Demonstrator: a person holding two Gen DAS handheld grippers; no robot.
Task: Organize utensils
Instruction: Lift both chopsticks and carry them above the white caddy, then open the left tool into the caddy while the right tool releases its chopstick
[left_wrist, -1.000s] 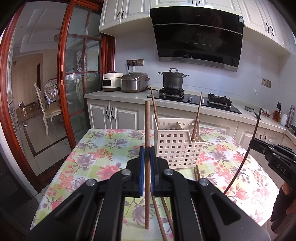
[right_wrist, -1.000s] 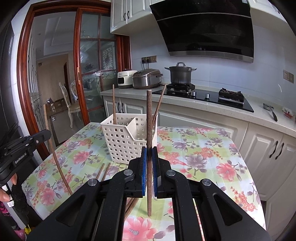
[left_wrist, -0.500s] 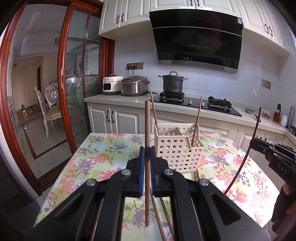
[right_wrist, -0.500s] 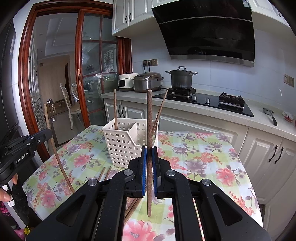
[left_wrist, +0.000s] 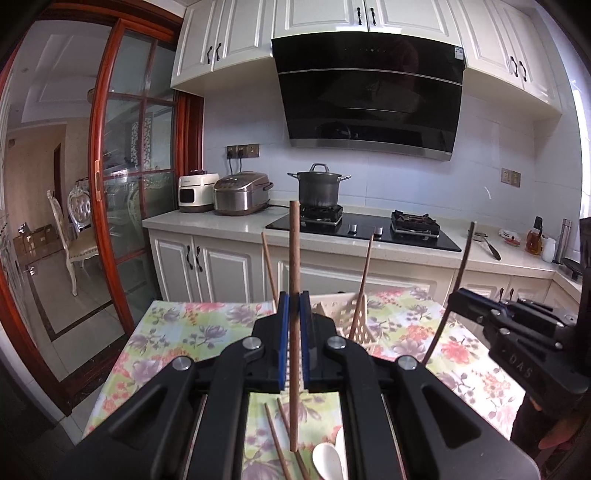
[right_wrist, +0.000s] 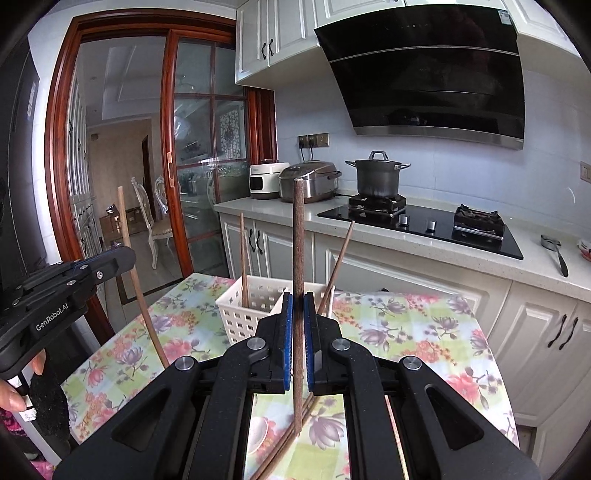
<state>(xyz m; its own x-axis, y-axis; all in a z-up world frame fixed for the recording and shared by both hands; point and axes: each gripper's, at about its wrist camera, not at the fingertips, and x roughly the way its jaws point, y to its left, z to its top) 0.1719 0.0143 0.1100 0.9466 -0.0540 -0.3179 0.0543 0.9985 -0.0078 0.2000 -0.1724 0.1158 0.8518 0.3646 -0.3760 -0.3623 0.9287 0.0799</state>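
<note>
Left wrist, grip: the left gripper (left_wrist: 294, 325) has its jaws closed on an upright chopstick (left_wrist: 294, 266), which hangs above the floral tablecloth (left_wrist: 177, 332).
Left wrist, target: the white basket (left_wrist: 356, 317) sits just ahead and already holds two sticks; loose chopsticks (left_wrist: 275, 439) and a white spoon (left_wrist: 327, 458) lie below.
Right wrist, grip: the right gripper (right_wrist: 297, 332) is clamped on a second chopstick (right_wrist: 297, 251), vertical.
Right wrist, target: the basket (right_wrist: 247, 314) stands ahead and slightly left.
Risk: both sticks are pinched near mid-length, so a tip catching the rim could pivot one out; the two tools converging on one basket could collide.
</note>
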